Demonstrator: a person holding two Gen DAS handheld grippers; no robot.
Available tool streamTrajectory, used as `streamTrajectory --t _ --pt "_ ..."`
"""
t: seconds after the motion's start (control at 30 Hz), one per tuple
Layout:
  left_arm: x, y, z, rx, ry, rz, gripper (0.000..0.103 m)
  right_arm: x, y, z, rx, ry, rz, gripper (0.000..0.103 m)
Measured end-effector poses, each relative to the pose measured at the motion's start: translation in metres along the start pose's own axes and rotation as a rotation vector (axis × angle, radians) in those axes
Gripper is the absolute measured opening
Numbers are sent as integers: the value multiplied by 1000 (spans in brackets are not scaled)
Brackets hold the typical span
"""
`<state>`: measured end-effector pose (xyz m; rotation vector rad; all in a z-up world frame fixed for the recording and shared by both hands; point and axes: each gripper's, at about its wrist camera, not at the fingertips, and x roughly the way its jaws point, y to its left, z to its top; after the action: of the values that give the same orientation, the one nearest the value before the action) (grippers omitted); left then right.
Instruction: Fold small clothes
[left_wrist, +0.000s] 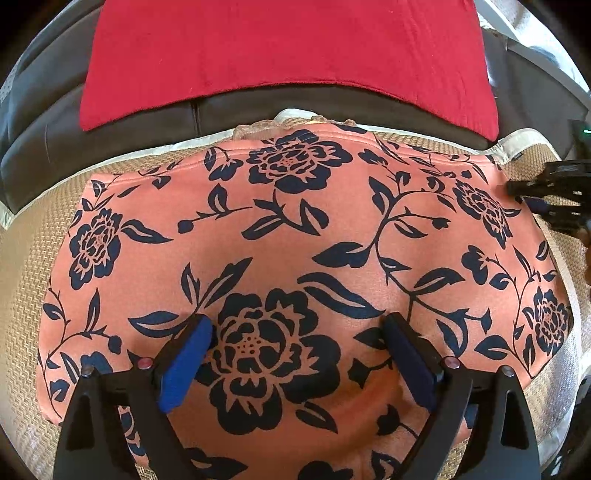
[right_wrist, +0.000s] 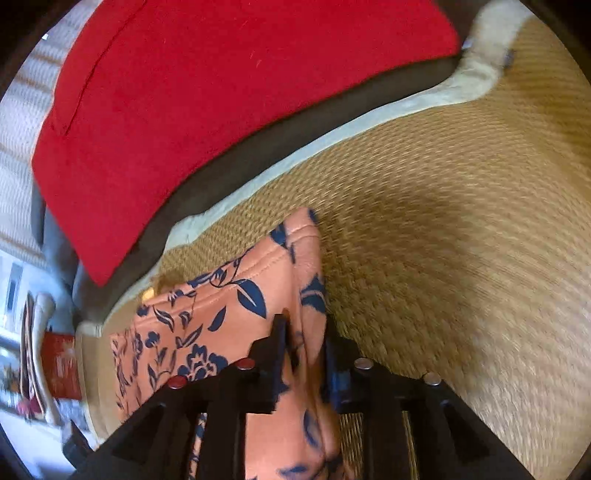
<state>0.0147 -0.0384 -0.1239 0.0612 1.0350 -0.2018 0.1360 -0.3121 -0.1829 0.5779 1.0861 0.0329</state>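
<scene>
From the left wrist camera, a salmon-orange garment (left_wrist: 295, 258) printed with navy peonies and leaves lies spread flat, filling the middle of the view on a tan woven mat (left_wrist: 26, 266) with pale cloth binding. The left gripper (left_wrist: 297, 354) hovers at 6 o'clock with its blue-padded fingers (left_wrist: 184, 365) spread wide over the smooth, matte fabric, grasping nothing. A red plush cushion (left_wrist: 280, 48) leans at 12 o'clock against a dark leather sofa (left_wrist: 44, 122). The right gripper (left_wrist: 550, 199) shows at 3 o'clock, at the cloth's edge.

From the right wrist camera, the right gripper (right_wrist: 304, 354) at 6 o'clock is nearly closed, pinching a stitched hem fold of the garment (right_wrist: 236, 306). The cloth trails toward 8 o'clock, and the coarse herringbone mat (right_wrist: 461, 221) fills 3 o'clock. The cushion (right_wrist: 207, 103) sits at 11 o'clock.
</scene>
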Motion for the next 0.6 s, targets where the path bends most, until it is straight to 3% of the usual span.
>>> streamTrajectory --t 0.03,0.1,0.13,0.2,0.3,0.37,0.4,0.43,0.47,0.5,0.53,0.6 --pt "0 4 1 0 2 -2 95 -14 3 -5 1 -40 -19 43" --pt "-2 8 3 -14 10 -14 95 -43 14 -17 5 -116 -8 78" --pt "-5 10 4 -23 13 -23 95 -64 20 -31 8 -172 27 81" --pt "-19 19 3 -19 -3 -15 95 -77 32 -51 -8 -164 122 81" --pt "-44 51 -9 -33 -70 68 94 -71 41 -92 21 -72 321 81" --pt "-50 81 -21 -72 -71 137 94 -58 34 -110 35 -16 393 81" --pt "-45 103 -31 -100 -40 208 94 -47 27 -118 45 1 391 81" --pt "-35 126 -42 -131 28 277 93 -36 18 -128 71 14 334 80" --pt "-26 146 -52 -165 85 287 95 -28 5 -132 109 24 273 76" --pt "-25 160 -59 -213 101 226 95 -26 -5 -136 136 13 292 76" --pt "-32 164 -61 -221 81 231 95 -32 -11 -137 156 -16 334 76" --pt "-44 160 -58 -190 66 298 95 -50 -13 -142 170 -54 288 79"
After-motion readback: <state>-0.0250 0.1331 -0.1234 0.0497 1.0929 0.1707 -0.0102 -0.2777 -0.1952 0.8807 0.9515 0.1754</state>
